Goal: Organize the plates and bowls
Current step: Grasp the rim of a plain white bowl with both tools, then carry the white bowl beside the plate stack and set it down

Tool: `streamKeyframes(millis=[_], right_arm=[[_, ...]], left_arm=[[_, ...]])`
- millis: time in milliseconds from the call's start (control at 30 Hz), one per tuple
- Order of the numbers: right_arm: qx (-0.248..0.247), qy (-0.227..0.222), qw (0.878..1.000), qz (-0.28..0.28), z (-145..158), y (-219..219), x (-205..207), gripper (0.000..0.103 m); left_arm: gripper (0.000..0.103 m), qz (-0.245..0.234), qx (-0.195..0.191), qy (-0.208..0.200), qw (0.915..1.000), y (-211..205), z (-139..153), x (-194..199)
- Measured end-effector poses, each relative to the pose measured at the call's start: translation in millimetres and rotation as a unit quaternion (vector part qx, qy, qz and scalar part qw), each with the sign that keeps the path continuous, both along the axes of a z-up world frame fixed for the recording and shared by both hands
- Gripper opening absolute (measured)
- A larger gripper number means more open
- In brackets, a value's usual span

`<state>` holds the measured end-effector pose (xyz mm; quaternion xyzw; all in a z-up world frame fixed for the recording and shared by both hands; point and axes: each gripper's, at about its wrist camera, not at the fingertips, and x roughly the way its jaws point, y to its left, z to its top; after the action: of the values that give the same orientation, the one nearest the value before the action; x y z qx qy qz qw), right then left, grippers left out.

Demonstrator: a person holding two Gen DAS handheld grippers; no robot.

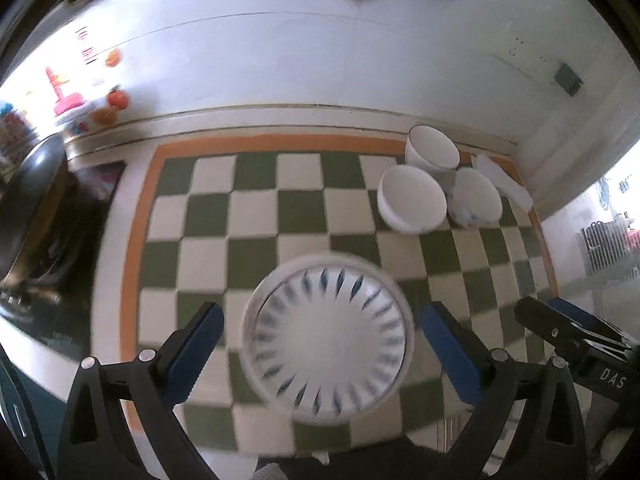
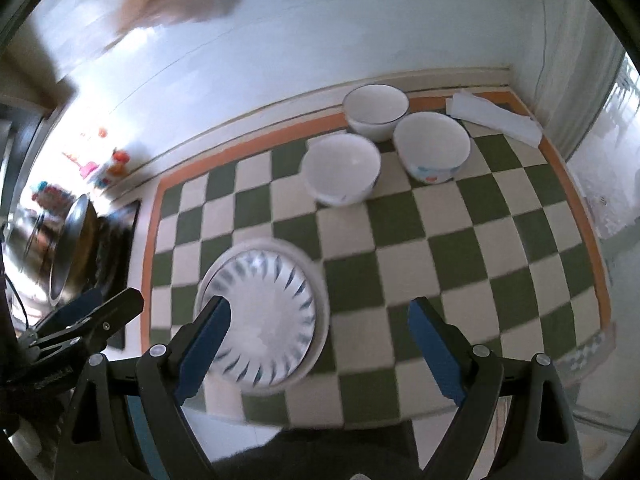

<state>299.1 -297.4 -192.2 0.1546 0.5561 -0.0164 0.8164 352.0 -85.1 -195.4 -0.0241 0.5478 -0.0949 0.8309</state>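
1. Left gripper [image 1: 320,344]: jaws spread wide, empty, and the plates [image 1: 326,340] lie stacked right between them on the checkered bench [image 1: 256,216].
2. Right gripper [image 2: 320,344]: jaws spread too, gripping nothing; plates [image 2: 264,312] sit behind its left jaw.
3. Three bowls [image 1: 412,200] cluster far ahead, right of the left jaws, touching.

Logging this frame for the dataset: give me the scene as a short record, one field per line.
surface: checkered mat, green and cream squares, orange border
plates: patterned plate lying on a larger white plate, near edge of mat
bowls: three bowls clustered at far right corner, upright, not nested
left gripper: open, empty, above the plate
right gripper: open, empty
other: white folded paper behind the bowls
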Motion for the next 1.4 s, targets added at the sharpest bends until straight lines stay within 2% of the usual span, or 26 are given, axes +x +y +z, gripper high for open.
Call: streamKeyframes(millis=[200, 300, 400, 500, 567, 633, 667, 700, 733, 767, 800, 867, 1100, 1267, 1400], right_arm=[[0.020, 0.031, 0.999, -0.004, -49.3, -57.8, 83.6, 0.092], [0.034, 0.054, 0.998, 0.010, -79.0, -73.8, 122.1, 0.092], [0.059, 0.083, 0.995, 0.016, -110.4, -85.8, 154.5, 0.089], [0.090, 0.097, 0.991, 0.016, -131.5, -93.3, 173.0, 0.082], [0.102, 0.109, 0.989, 0.022, -146.6, -94.3, 187.7, 0.072], [0.108, 0.122, 0.986, 0.026, -158.3, -94.1, 195.3, 0.058], [0.111, 0.127, 0.985, 0.028, -164.0, -94.2, 198.8, 0.055], [0.114, 0.129, 0.985, 0.029, -168.8, -93.9, 202.0, 0.048], [0.115, 0.132, 0.984, 0.030, -172.6, -93.4, 203.9, 0.038], [0.115, 0.138, 0.983, 0.027, -178.6, -93.9, 207.3, 0.032], [0.117, 0.143, 0.983, 0.025, -183.2, -94.0, 209.2, 0.023], [0.115, 0.150, 0.982, 0.019, -191.9, -95.3, 211.4, 0.015], [0.110, 0.146, 0.983, 0.019, -191.0, -94.2, 209.2, 0.013], [0.111, 0.140, 0.984, 0.023, -169.8, -95.6, 194.0, 0.013], [0.113, 0.138, 0.983, 0.027, -151.0, -101.5, 170.6, 0.013]], left_arm=[[0.102, -0.009, 0.031, 0.029, 0.9991, -57.2, -39.3, 88.9], [0.102, -0.011, 0.029, 0.066, 0.9973, -78.4, -67.3, 128.0], [0.095, -0.005, 0.032, 0.103, 0.9942, -93.6, -95.2, 160.0], [0.080, 0.000, 0.026, 0.142, 0.9896, -103.2, -122.2, 184.5], [0.059, -0.002, 0.018, 0.161, 0.9868, -109.2, -135.5, 195.2], [0.049, -0.006, 0.013, 0.178, 0.9840, -114.1, -147.4, 202.2], [0.040, -0.008, 0.012, 0.186, 0.9825, -116.1, -152.6, 204.7], [0.036, -0.009, 0.012, 0.192, 0.9813, -117.8, -157.3, 206.3], [0.030, -0.013, 0.012, 0.197, 0.9802, -119.7, -161.5, 207.5], [0.022, -0.017, 0.010, 0.203, 0.9789, -121.7, -166.5, 208.1], [0.020, -0.019, 0.010, 0.205, 0.9785, -122.8, -169.1, 208.0], [0.015, -0.028, 0.009, 0.204, 0.9785, -126.8, -171.7, 206.1], [0.013, -0.039, 0.011, 0.193, 0.9804, -132.8, -158.2, 187.1], [0.013, -0.048, 0.003, 0.183, 0.9819, -132.2, -135.3, 165.9], [0.013, -0.058, -0.006, 0.176, 0.9827, -135.3, -116.3, 134.2]])
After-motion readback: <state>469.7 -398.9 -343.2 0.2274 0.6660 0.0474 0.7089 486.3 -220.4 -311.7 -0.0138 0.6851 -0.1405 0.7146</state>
